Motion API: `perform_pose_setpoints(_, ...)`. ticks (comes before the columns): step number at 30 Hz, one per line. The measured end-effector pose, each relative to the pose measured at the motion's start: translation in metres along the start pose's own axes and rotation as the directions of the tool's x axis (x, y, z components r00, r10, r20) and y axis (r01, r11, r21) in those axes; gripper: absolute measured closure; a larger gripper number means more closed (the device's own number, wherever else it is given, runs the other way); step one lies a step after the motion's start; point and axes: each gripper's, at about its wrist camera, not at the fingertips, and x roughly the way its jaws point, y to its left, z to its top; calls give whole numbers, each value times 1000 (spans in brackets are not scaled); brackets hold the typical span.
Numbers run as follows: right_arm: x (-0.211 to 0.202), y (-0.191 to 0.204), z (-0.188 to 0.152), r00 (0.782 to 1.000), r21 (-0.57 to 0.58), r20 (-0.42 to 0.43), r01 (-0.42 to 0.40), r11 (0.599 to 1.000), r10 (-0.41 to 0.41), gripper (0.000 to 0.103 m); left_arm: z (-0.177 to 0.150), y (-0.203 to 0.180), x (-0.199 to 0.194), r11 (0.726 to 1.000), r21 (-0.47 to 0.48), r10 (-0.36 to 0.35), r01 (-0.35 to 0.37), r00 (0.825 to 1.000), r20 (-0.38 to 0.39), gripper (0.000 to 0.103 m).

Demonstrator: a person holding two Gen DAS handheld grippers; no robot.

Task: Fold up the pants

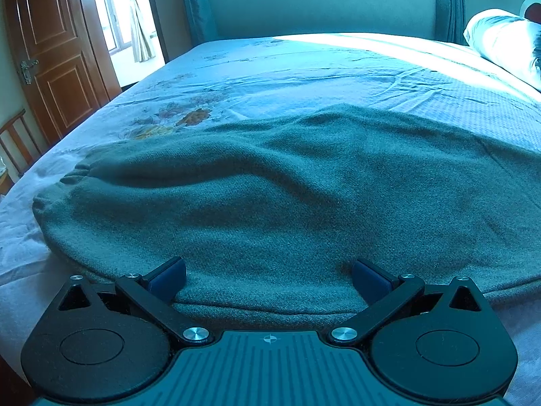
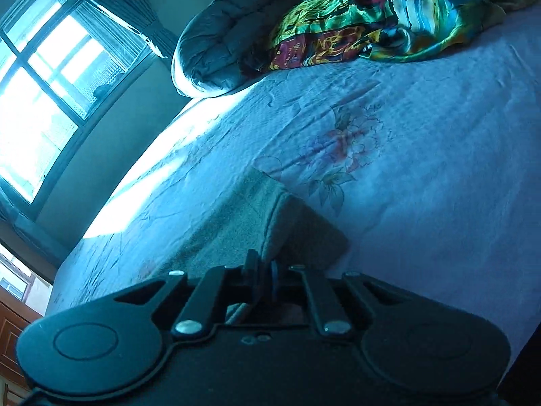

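Broadly, a bed (image 1: 304, 64) fills both views, covered by a pale sheet (image 2: 422, 155) with a floral print. A grey quilt (image 2: 223, 34) and a bright patterned cloth (image 2: 389, 10) are bundled at its far end in the right wrist view. A brown door (image 1: 50, 44) stands to the left of the bed in the left wrist view, and a window (image 2: 44, 91) lets light across the mattress. The pants (image 1: 270, 186), grey-green and knitted, lie spread across the near part of the bed. The left gripper (image 1: 268, 279) sits at their near edge with its fingers spread wide over the fabric. The right gripper (image 2: 263, 270) is pressed together, pinching a fold of the pants that rises off the sheet.
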Motion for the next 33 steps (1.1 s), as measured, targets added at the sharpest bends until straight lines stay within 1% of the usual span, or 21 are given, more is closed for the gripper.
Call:
perform_pose_setpoints(3, 2, -11, -5, 1000, 40, -23, -7, 999, 8, 103, 0, 0, 0, 1000, 0, -2, 2, 1000, 2, 0)
perform_pose_setpoints(4, -1, -12, -7, 1000, 62, -19, -12, 998, 13, 103, 0, 1, 0, 1000, 0, -5, 5, 1000, 2, 0)
perform_pose_setpoints(6, -9, -8, -7, 1000, 49, 0, -25, 998, 25, 103, 0, 2, -1, 1000, -1, -10, 10, 1000, 2, 0)
perform_pose_setpoints(8, -7, -5, -7, 1000, 21, -16, -3, 1000, 3, 103, 0, 2, 0, 1000, -1, -11, 11, 1000, 4, 0)
perform_pose_setpoints(10, 1, -14, -6, 998, 66, -52, 32, 997, -28, 103, -1, 2, 0, 1000, -2, -10, 10, 1000, 6, 0)
perform_pose_setpoints(12, -8, -9, -7, 999, 60, -22, 35, 998, -34, 100, -1, 2, -1, 1000, 1, -11, 11, 1000, 8, 0)
perform_pose_setpoints(14, -21, -4, -9, 999, 44, 32, 21, 999, -22, 90, -1, 4, -1, 1000, 4, -19, 19, 1000, 8, 0)
perform_pose_setpoints(16, -24, -5, -10, 998, 15, 29, 49, 999, -50, 90, -1, 5, -1, 1000, 6, -27, 27, 1000, 9, 0)
perform_pose_setpoints(17, -19, -8, -10, 997, 14, -8, 81, 997, -81, 94, -2, 5, 0, 1000, 8, -28, 28, 1000, 11, 0)
perform_pose_setpoints(18, -19, -12, -10, 995, 28, -20, 100, 995, -99, 96, -2, 5, 0, 1000, 8, -28, 28, 1000, 12, 0)
perform_pose_setpoints(19, -28, -11, -12, 995, 21, 25, 93, 995, -94, 92, 0, 5, 0, 1000, 6, -28, 28, 1000, 10, 0)
perform_pose_setpoints(20, -36, -5, -13, 993, -14, 65, 101, 995, -100, 92, 1, 7, -3, 1000, 1, -28, 28, 999, 20, 0)
perform_pose_setpoints(21, -42, 3, -13, 993, -50, 90, 83, 995, -78, 91, 3, 10, -7, 1000, 2, -24, 24, 999, 44, 0)
perform_pose_setpoints(22, -43, 11, -13, 996, -69, 82, 43, 997, -37, 90, 4, 14, -9, 1000, 5, -3, 3, 998, 59, 0)
perform_pose_setpoints(24, -34, 38, -15, 998, -124, 5, -62, 990, 63, 87, 11, 32, -9, 999, -29, 42, -39, 996, 75, 0)
perform_pose_setpoints(25, -24, 62, -20, 991, -167, -49, -132, 977, 126, 86, 14, 46, -8, 997, -57, 55, -51, 996, 74, 0)
perform_pose_setpoints(27, -6, 106, -35, 967, -247, -146, -241, 938, 210, 84, 18, 73, -5, 990, -100, 104, -96, 992, 75, 0)
perform_pose_setpoints(29, 20, 161, -59, 924, -323, -261, -355, 877, 279, 81, 21, 106, -5, 979, -124, 169, -160, 983, 66, 0)
perform_pose_setpoints(30, 31, 185, -72, 899, -345, -313, -408, 845, 307, 81, 21, 122, -5, 974, -136, 193, -183, 979, 63, 0)
perform_pose_setpoints(31, 45, 217, -88, 867, -373, -372, -467, 802, 332, 80, 20, 138, -4, 967, -149, 216, -205, 975, 58, 0)
perform_pose_setpoints(33, 67, 271, -118, 827, -436, -445, -536, 723, 344, 77, 17, 175, 0, 947, -198, 263, -252, 964, 30, 0)
